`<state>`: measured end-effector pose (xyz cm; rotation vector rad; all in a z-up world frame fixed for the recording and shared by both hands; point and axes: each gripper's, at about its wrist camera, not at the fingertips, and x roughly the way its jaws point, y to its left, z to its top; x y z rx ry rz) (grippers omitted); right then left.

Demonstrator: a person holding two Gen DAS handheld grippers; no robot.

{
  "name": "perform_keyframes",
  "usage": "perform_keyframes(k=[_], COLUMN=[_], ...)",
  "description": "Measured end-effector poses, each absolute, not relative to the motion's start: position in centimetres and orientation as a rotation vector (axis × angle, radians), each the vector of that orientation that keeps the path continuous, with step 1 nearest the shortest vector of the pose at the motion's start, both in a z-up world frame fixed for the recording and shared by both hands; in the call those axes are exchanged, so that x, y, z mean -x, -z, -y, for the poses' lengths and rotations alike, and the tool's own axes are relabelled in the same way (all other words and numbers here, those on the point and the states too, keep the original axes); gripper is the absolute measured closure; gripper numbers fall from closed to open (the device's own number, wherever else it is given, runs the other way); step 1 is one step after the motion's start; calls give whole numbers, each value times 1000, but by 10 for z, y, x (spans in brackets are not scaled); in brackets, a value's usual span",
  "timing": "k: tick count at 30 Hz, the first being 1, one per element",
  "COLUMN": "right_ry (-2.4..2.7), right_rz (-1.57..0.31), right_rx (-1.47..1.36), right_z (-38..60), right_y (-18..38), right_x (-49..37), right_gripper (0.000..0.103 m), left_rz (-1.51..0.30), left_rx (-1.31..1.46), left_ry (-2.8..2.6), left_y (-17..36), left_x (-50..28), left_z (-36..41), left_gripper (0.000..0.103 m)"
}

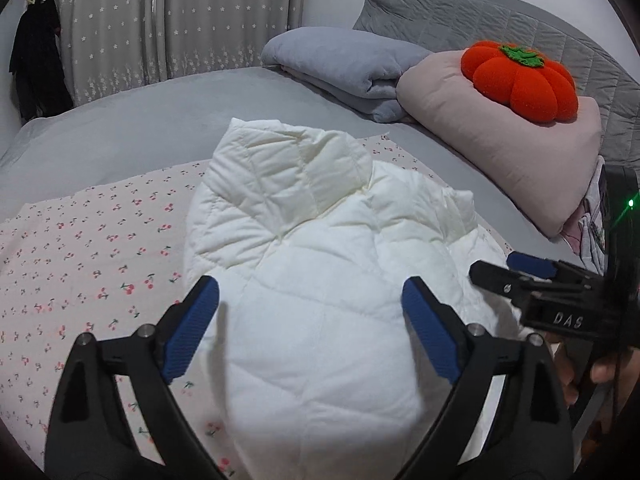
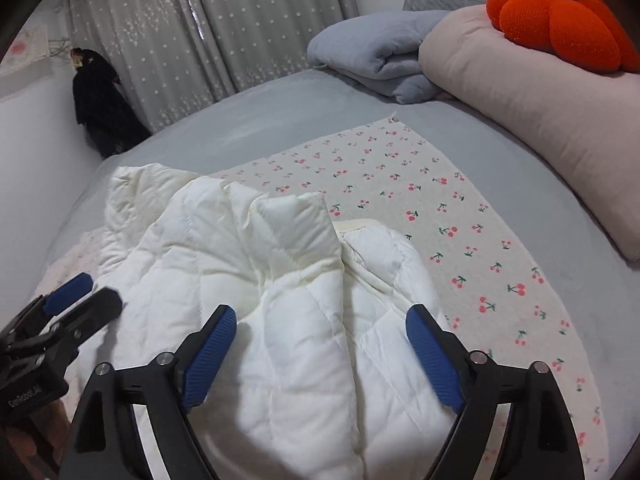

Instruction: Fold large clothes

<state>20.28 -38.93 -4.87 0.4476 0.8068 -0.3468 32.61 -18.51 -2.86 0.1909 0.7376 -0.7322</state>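
Hovering side by side over white jacket: left gripper, right gripper, fingers spread, empty.

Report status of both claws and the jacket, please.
Left claw open, right claw open, both over white jacket. Jacket bunched on cherry-print cloth. Nothing blocking.

The white jacket runs off the bottom edge (sleeves hidden).

Plainly a home bedroom: a bed under a grey sheet, star-dotted curtains behind, a folded blanket beside a pink pillow topped by a pumpkin-shaped cushion, cherry-print cloth spread across.
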Motion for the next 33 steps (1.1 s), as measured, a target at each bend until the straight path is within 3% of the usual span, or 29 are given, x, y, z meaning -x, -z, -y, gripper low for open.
perform_keyframes(k=[3,10,16,18,19,21,24,33], right_ry=[328,207,7,-20,-20,-25,-49,-197], right_rz=[-821,-918,-887,-887,-888,-877,-876,-924], right_rx=[-515,-852,-1219,-1215,-1208,-1189,-1166,-1084], right_z=[399,433,448,441,437,429,411,322], right_y=[45,93,142,144,144,141,127,79], right_x=[-187,-154,-145,-147,-148,-147,-144,-134], right_gripper=[2,1,4,21,24,39,51,53], left_rz=[-816,-1213,-1310,-1321,-1309,-1280,-1231,-1164], left_rx=[-173,319,635,702,704,681,606,550], left_ry=[714,824,877,893,897,895,883,786], left_y=[30,81,128,137,136,128,103,46], left_x=[-332,-366,-370,-367,-365,-360,-345,-288], left_z=[165,119,98,96,96,93,86,-8], left_gripper=[4,3,3,10,13,30,36,37])
